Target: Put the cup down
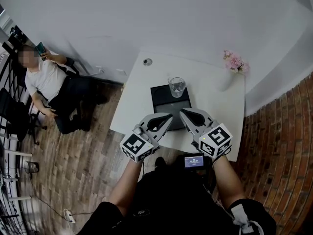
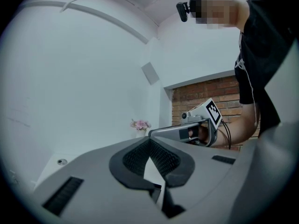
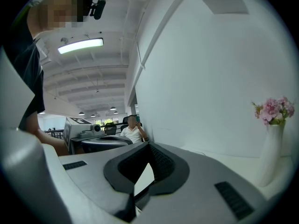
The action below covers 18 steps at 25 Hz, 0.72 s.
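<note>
The cup, a clear glass, is standing upright on the far part of a dark tray that is lying on the white tabletop. Nothing is touching it. The left tool is hovering over the near edge of the tray, clenched with its jaws pressed together on nothing. The right tool is hanging just beside it, likewise clenched and empty, and both tips are pointing toward the cup. A white vase of pink flowers is standing at the tabletop's far right corner. A person is sitting off to the left.
</note>
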### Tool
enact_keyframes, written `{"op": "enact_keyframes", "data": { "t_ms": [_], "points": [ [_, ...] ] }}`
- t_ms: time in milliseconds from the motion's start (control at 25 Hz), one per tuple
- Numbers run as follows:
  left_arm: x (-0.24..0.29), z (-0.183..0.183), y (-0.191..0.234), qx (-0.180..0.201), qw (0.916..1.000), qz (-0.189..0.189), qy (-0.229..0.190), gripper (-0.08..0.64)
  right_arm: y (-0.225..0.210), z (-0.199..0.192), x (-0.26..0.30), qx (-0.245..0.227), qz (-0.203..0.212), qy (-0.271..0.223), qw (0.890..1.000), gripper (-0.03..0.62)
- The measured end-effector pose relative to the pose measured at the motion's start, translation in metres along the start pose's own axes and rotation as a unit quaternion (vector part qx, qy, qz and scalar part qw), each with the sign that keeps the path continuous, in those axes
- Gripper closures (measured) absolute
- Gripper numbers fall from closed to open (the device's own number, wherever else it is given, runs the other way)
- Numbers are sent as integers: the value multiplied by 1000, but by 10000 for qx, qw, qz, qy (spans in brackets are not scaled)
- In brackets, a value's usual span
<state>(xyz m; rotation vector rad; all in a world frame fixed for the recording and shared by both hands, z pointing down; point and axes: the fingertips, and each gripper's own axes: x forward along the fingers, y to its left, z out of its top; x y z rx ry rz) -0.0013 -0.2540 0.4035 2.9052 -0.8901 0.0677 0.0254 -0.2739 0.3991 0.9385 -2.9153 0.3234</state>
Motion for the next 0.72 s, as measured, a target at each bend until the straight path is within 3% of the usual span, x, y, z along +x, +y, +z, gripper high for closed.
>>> {"op": "enact_keyframes", "data": {
  "t_ms": [720],
  "points": [
    [-1,-1,11,-136,9999,39,-56,554,-9,2,3,-90,-132,18,9999,580]
  ]
}}
